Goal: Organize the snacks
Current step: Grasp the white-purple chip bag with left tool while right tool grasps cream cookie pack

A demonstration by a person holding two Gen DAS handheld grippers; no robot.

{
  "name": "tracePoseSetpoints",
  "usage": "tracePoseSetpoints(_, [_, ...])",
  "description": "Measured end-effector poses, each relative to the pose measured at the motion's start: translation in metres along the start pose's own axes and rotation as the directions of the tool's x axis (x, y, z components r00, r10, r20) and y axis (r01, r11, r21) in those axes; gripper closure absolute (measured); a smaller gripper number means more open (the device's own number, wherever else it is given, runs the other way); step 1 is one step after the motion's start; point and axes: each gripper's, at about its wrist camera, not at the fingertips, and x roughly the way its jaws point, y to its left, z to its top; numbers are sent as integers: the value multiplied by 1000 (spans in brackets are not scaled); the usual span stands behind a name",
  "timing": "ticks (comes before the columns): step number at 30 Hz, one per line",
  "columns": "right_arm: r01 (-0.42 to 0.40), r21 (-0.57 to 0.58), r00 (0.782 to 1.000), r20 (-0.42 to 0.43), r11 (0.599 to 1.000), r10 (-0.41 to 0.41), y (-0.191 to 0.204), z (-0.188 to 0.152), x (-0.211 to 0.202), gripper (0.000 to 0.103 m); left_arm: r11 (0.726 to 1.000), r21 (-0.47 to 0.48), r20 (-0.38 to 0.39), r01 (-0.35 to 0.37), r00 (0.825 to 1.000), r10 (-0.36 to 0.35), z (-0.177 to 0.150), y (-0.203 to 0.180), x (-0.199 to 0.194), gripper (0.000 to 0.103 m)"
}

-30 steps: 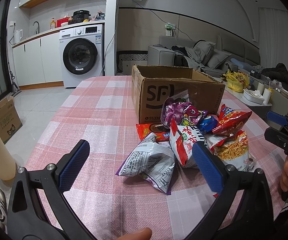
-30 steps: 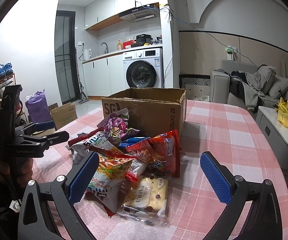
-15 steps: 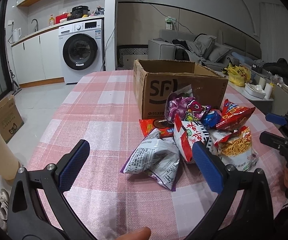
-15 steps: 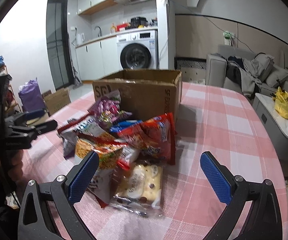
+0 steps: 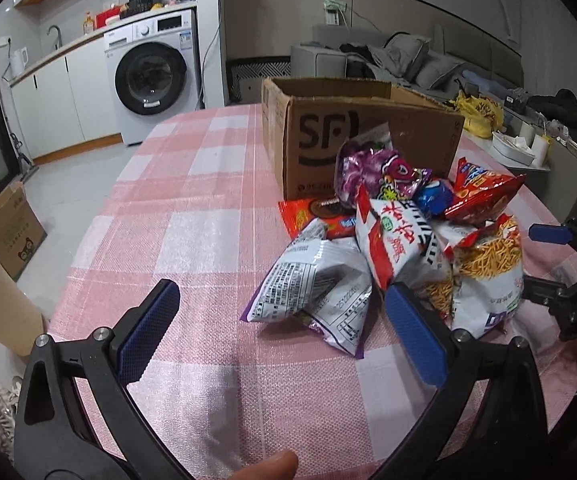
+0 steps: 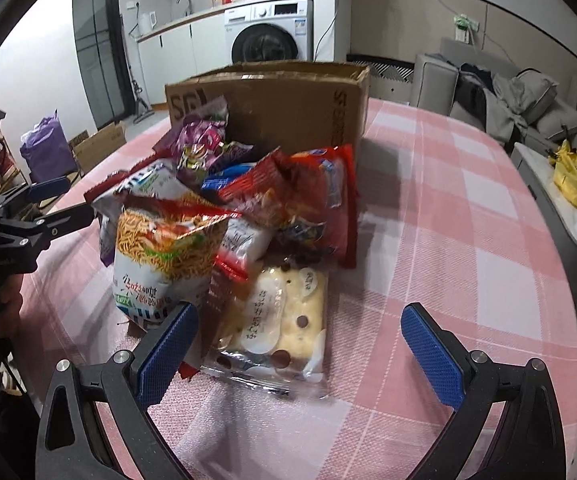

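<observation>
Snacks (image 6: 224, 216) heaped against carton (image 6: 288, 108); clear packet (image 6: 276, 320) lies lengthwise toward it.

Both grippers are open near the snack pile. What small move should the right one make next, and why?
Probably ease the right gripper forward and down over the clear packet of cream-coloured biscuits. That packet lies flat on the pink checked tablecloth at the near edge of the pile, between the open jaws, with nothing resting on most of it. The cardboard box stands open behind.

The left gripper (image 5: 280, 324), jaws wide apart, hangs beside the snack pile (image 5: 400, 240).
</observation>
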Motion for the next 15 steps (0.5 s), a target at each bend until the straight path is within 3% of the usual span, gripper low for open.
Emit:
tracePoseSetpoints(7, [11,11,998,-67,1000,-11,-1,2,19,0,998,17,-65,56,996,-55,-3,-2,17,1])
tracePoseSetpoints(15, [15,24,994,-113,1000,-12,-9,2,32,0,999,36,-117,35,993,-31,3,-8,37,1])
